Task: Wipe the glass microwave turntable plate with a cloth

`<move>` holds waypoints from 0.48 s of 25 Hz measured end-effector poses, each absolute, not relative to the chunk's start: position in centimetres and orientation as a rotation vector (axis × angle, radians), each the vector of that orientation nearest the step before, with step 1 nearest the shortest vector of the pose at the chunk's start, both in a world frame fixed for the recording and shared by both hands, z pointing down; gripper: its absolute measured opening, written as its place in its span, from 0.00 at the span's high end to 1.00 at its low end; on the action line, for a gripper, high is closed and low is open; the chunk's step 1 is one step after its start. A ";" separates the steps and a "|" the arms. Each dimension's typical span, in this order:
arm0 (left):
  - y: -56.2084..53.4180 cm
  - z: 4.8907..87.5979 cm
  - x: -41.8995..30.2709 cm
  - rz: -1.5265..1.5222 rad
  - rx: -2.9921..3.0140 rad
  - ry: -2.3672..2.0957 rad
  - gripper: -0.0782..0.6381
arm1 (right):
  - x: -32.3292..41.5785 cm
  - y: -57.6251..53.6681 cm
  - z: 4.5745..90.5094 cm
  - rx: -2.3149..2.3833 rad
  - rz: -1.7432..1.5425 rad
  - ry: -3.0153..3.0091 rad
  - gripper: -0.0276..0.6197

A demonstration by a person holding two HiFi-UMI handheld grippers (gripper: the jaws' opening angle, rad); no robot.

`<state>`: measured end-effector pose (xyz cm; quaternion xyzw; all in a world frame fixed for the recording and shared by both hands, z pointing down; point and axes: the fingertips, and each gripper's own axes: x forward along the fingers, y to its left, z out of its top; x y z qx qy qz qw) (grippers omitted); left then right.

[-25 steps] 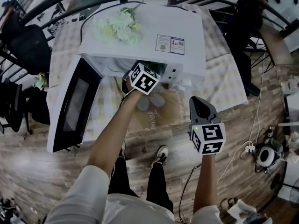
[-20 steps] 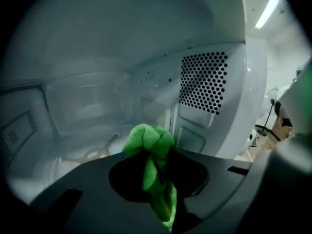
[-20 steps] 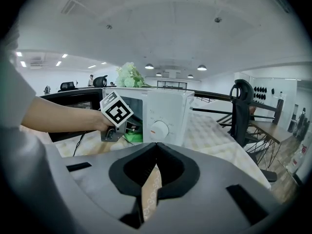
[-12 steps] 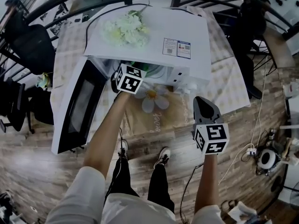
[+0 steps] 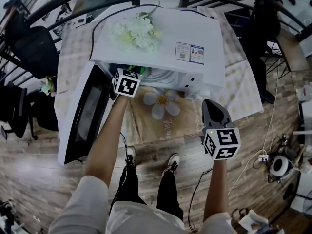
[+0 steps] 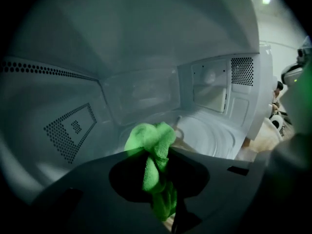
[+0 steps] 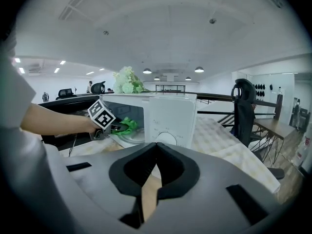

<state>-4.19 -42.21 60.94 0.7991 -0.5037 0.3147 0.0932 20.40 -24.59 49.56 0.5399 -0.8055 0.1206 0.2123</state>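
Observation:
The white microwave (image 5: pixel 161 38) stands on the table with its door (image 5: pixel 85 113) swung open to the left. My left gripper (image 5: pixel 136 72) reaches into the cavity, shut on a bunched green cloth (image 6: pixel 153 152). The cloth hangs over the left part of the glass turntable plate (image 6: pixel 209 135), which lies on the cavity floor. I cannot tell whether cloth and glass touch. The right gripper view shows the left gripper (image 7: pixel 117 126) and the cloth (image 7: pixel 126 126) at the cavity mouth. My right gripper (image 5: pixel 209 104) hovers in front of the microwave's control panel (image 7: pixel 165 113), shut and holding nothing.
A bunch of pale artificial flowers (image 5: pixel 136 30) lies on top of the microwave. A flower-print mat (image 5: pixel 161 101) covers the table in front of it. Black chairs (image 5: pixel 29 43) stand at the left, a railing runs behind, and a cable lies on the floor at right.
My left gripper has shifted left and deeper into the microwave cavity with the cloth. The right gripper has stayed nearly in place.

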 end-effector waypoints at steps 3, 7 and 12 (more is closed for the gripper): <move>-41.4 61.0 -3.1 0.931 2.400 -1.433 0.78 | 20.5 -24.8 49.5 1.504 0.332 -2.228 0.94; -40.4 61.0 -1.1 0.882 2.434 -1.346 0.78 | 20.3 -24.7 49.2 1.502 0.332 -2.226 0.94; -38.9 60.9 2.4 0.904 2.457 -1.243 0.78 | 20.6 -24.4 48.4 1.514 0.309 -2.222 0.94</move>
